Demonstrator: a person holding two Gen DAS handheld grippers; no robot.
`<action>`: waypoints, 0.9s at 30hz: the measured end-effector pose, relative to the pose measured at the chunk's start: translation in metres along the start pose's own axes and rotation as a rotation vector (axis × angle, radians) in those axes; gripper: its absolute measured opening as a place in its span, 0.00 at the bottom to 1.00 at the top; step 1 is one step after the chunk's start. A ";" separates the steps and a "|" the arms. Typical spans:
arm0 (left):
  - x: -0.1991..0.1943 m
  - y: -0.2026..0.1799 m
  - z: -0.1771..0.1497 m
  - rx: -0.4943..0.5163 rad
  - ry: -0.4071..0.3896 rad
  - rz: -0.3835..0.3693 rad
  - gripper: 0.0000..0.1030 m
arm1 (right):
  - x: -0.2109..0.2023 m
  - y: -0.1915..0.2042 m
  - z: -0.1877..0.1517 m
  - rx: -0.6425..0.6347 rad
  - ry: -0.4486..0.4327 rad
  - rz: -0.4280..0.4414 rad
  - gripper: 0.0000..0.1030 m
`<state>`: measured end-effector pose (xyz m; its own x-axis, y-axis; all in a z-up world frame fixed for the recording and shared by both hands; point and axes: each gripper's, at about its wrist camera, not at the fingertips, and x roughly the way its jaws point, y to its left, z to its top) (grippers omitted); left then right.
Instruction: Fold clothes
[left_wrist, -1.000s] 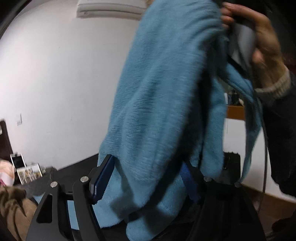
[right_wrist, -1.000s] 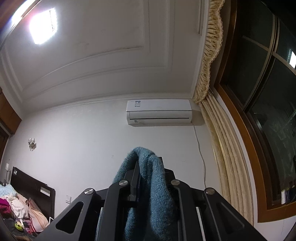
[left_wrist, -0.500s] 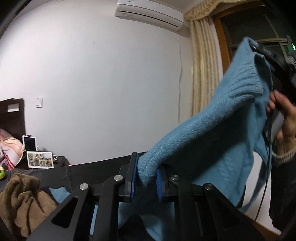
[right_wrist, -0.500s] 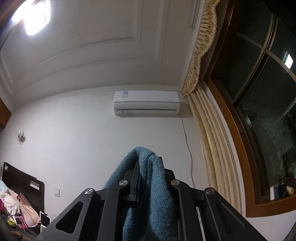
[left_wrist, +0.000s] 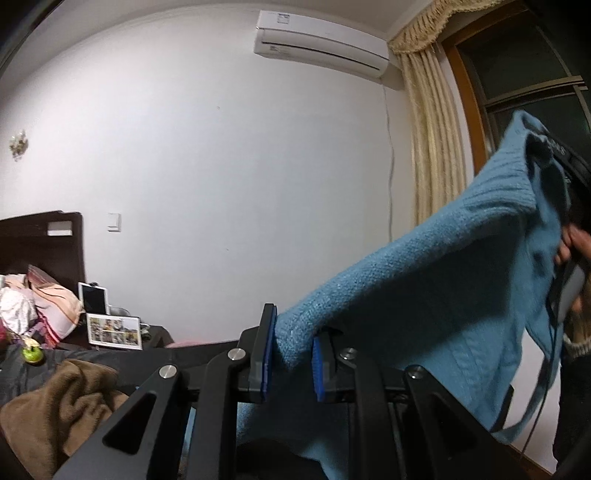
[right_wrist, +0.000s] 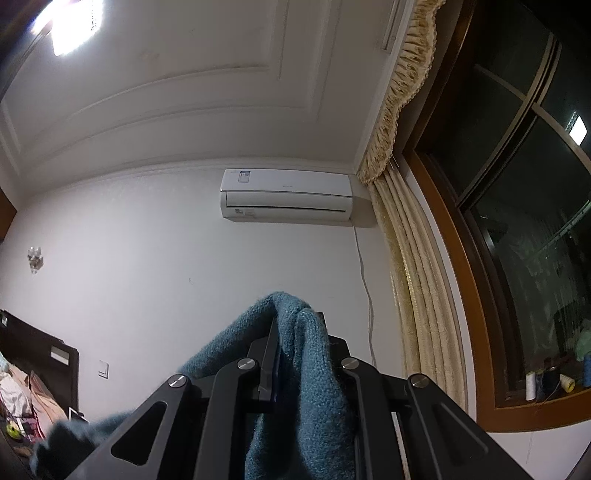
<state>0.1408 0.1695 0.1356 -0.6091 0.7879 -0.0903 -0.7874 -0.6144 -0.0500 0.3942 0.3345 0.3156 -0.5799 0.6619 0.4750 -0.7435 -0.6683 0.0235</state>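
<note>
— So, what do the fingers have?
— Left gripper (left_wrist: 293, 356): its blue-padded fingers (left_wrist: 266, 354) pinch a corner of the light blue knitted sweater (left_wrist: 424, 295). Right gripper (right_wrist: 301, 354): its jaws are clamped on a bunched fold of the same sweater (right_wrist: 314, 387), raised in the air.
— Where does the cloth run?
— It stretches up from the left gripper to the person's right hand (left_wrist: 570, 247) at the frame edge.
— What does only one view show?
— Left view: a brown fleece garment (left_wrist: 62, 410) heaped on the dark surface (left_wrist: 155, 363), and a framed photo collage (left_wrist: 113, 331). Right view: thread spools (right_wrist: 546, 382) on the windowsill (right_wrist: 535, 406). Both show the white wall air conditioner (right_wrist: 286, 199).
</note>
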 end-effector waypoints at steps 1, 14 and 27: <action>0.000 0.003 0.002 0.000 -0.007 0.012 0.19 | 0.000 -0.001 0.000 0.001 0.002 0.000 0.14; -0.038 0.016 0.052 -0.004 -0.152 0.109 0.18 | -0.007 -0.007 0.016 -0.002 -0.021 0.000 0.14; -0.076 0.014 0.076 0.031 -0.256 0.205 0.18 | -0.027 -0.005 0.029 0.012 -0.055 0.013 0.14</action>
<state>0.1695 0.1039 0.2173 -0.7561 0.6352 0.1578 -0.6462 -0.7627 -0.0262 0.4235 0.3105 0.3287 -0.5702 0.6337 0.5227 -0.7317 -0.6811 0.0276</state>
